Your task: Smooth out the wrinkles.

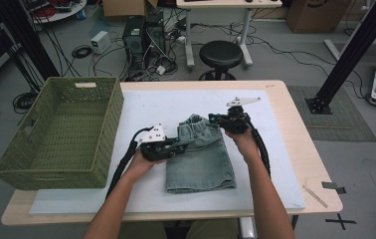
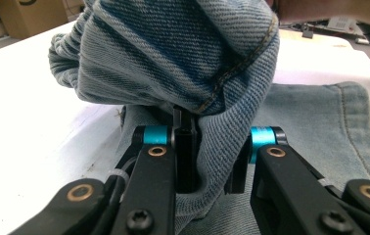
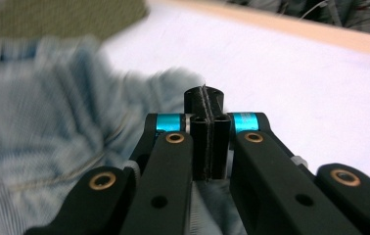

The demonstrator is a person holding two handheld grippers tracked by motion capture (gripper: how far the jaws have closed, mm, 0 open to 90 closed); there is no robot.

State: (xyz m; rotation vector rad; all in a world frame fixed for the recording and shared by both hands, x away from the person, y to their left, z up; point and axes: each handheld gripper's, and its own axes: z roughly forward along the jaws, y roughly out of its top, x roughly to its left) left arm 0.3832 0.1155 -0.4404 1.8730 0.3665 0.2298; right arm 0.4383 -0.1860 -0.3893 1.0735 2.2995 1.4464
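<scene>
A pair of light blue denim shorts [image 1: 201,159] lies on the white mat [image 1: 156,102], its hem toward the person and its waistband bunched up at the far end. My left gripper [image 1: 183,143] is at the shorts' left edge, and in the left gripper view [image 2: 211,156] a thick fold of denim [image 2: 212,161] sits pinched between its jaws. My right gripper [image 1: 213,119] is at the waistband's right end. In the right gripper view [image 3: 206,122] its jaws are pressed together, with blurred denim [image 3: 51,112] beyond and below them. The waistband [image 2: 173,54] hangs raised over the left jaws.
A green woven basket [image 1: 84,84] stands empty on the table's left side, beside the mat. A thin wooden stick [image 1: 315,195] and a bit of tape [image 1: 332,185] lie near the front right corner. A black stool [image 1: 221,54] stands beyond the far edge.
</scene>
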